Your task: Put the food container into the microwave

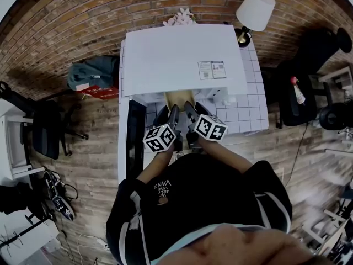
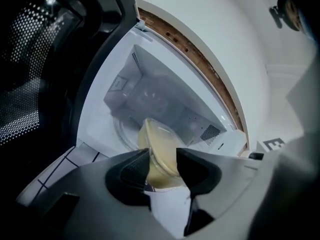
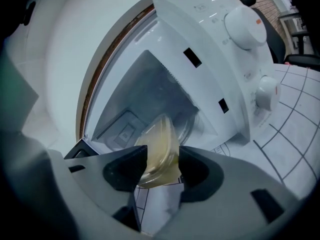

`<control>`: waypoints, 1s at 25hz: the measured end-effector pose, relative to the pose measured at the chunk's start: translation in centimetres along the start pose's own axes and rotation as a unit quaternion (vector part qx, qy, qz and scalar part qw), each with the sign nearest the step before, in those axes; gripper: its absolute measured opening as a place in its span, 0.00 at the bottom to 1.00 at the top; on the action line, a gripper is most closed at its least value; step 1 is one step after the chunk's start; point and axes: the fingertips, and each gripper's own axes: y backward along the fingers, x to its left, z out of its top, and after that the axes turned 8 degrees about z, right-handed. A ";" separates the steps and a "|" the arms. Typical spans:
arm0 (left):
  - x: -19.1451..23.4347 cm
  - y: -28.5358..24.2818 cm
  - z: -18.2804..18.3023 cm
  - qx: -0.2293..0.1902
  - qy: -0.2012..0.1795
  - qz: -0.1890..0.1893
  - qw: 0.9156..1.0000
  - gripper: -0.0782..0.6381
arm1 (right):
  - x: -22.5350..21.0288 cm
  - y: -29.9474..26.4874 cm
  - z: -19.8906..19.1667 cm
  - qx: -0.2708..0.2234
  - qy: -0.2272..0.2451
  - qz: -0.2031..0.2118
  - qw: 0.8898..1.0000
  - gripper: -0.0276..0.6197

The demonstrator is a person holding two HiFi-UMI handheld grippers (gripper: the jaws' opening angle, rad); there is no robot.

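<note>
A clear food container [image 1: 180, 99] with pale yellow contents hangs just in front of the open white microwave [image 1: 182, 59]. Both grippers hold it, one on each side. My left gripper [image 2: 162, 165] is shut on the container's [image 2: 159, 151] edge, with the lit cavity [image 2: 150, 96] and its glass turntable [image 2: 122, 131] right behind. My right gripper [image 3: 162, 166] is shut on the opposite edge of the container [image 3: 160, 151], facing the same cavity [image 3: 145, 96]. In the head view the left gripper [image 1: 173, 114] and right gripper [image 1: 190, 111] point side by side at the opening.
The microwave's dark door [image 1: 134, 137] stands swung out to the left. Two knobs [image 3: 245, 26] sit on the control panel at the right. The microwave rests on a white tiled table [image 1: 251, 115] with a lamp [image 1: 255, 10] at the back right. A black chair [image 1: 47, 128] stands at the left.
</note>
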 end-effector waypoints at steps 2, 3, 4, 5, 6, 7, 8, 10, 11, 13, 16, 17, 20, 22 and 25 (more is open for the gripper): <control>0.2 -0.5 0.1 0.001 0.003 0.003 1.000 0.35 | -0.2 -0.5 0.1 0.002 -0.001 -0.001 1.000 0.33; 0.3 -0.7 0.1 0.001 0.004 0.006 1.000 0.35 | -0.3 -0.8 0.2 0.003 -0.001 -0.001 1.000 0.33; 0.4 -0.9 0.1 0.002 0.004 0.007 1.000 0.35 | -0.4 -1.0 0.2 0.005 -0.001 -0.001 1.000 0.33; 0.5 -1.1 0.1 0.002 0.004 0.009 1.000 0.35 | -0.5 -1.2 0.3 0.006 -0.001 -0.001 1.000 0.33; 0.6 -1.3 0.2 0.003 0.003 0.010 1.000 0.35 | -0.5 -1.4 0.3 0.006 -0.002 0.000 1.000 0.33; 0.7 -1.5 0.2 0.004 0.003 0.010 1.000 0.35 | -0.6 -1.5 0.4 0.006 -0.002 0.000 1.000 0.33; 0.7 -1.7 0.3 0.004 0.004 0.010 1.000 0.35 | -0.6 -1.7 0.4 0.006 -0.003 0.000 1.000 0.33; 0.8 -2.0 0.4 0.004 0.004 0.009 1.000 0.35 | -0.7 -2.0 0.6 0.004 -0.004 0.001 1.000 0.33; 0.8 -2.2 0.5 0.004 0.004 0.009 1.000 0.35 | -0.8 -2.2 0.8 0.003 -0.005 0.001 1.000 0.33; 0.9 -2.6 0.5 0.005 0.005 0.007 1.000 0.35 | -0.9 -2.5 1.0 -0.001 -0.006 0.003 1.000 0.33; 1.0 -3.1 0.6 0.004 0.011 0.005 1.000 0.35 | -1.0 -3.0 1.4 -0.005 -0.009 0.006 1.000 0.33; 1.0 -3.2 0.7 0.004 0.014 0.004 1.000 0.35 | -1.0 -3.1 1.5 -0.007 -0.010 0.006 1.000 0.33; 1.1 -3.4 0.8 0.004 0.020 0.001 1.000 0.35 | -1.2 -3.4 1.8 -0.015 -0.020 0.007 1.000 0.33; 1.3 -3.5 0.9 0.003 0.027 0.001 1.000 0.35 | -1.1 -3.6 1.8 -0.018 -0.027 0.010 0.999 0.33; 1.3 -3.6 1.1 0.000 0.028 -0.001 1.000 0.39 | -0.9 -3.8 2.1 -0.026 -0.028 0.017 0.999 0.34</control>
